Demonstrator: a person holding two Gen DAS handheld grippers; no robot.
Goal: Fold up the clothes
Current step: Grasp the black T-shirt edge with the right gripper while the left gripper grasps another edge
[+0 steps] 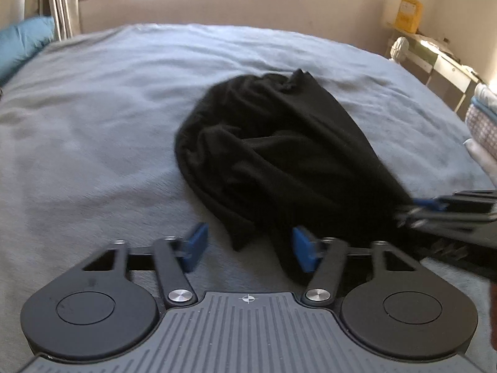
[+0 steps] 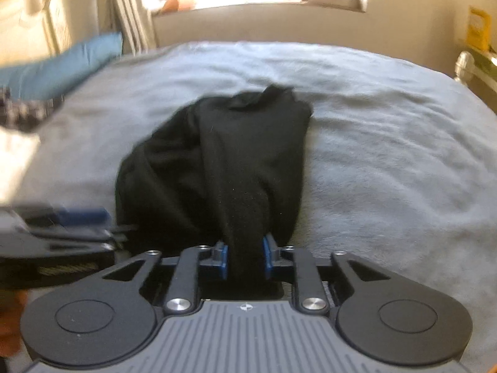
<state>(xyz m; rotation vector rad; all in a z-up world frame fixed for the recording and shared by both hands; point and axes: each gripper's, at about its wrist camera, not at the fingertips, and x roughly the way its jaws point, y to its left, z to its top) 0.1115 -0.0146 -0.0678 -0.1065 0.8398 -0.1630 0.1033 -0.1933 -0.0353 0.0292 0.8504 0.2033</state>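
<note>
Black garment (image 1: 279, 155) lies bunched on the bed (image 1: 93, 124), roughly mid-bed, toward the near edge. Not folded: it's a rumpled heap with loose ridges and a crumpled far end, no flat panels or clean edges visible. What kind of garment it is, can't tell.

Right gripper (image 2: 245, 258) is clenched on the near end of the garment; a thick rope of black cloth runs straight out from between its blue pads (image 2: 222, 261), and the fabric looks pulled taut toward it. In the left view the same gripper shows at the right edge, blurred, with cloth trailing into it.

Left gripper (image 1: 248, 248) is released, jaws wide apart, low over the bed just beside the near hem of the garment. One blue pad (image 1: 303, 253) sits against or just over a dangling flap of cloth; touching or not, can't tell. Nothing between the jaws.

Progress, as a judgement: the garment is held by one end only and is neither spread nor folded, so the fold on this piece is all left to do — it would need flattening out, then folding. Stacked fabrics (image 1: 484, 118) sit at the right edge of the bed; they look like folded laundry, though too cropped to be sure. Blue pillow (image 1: 25, 43) at the far left corner, not involved.
</note>
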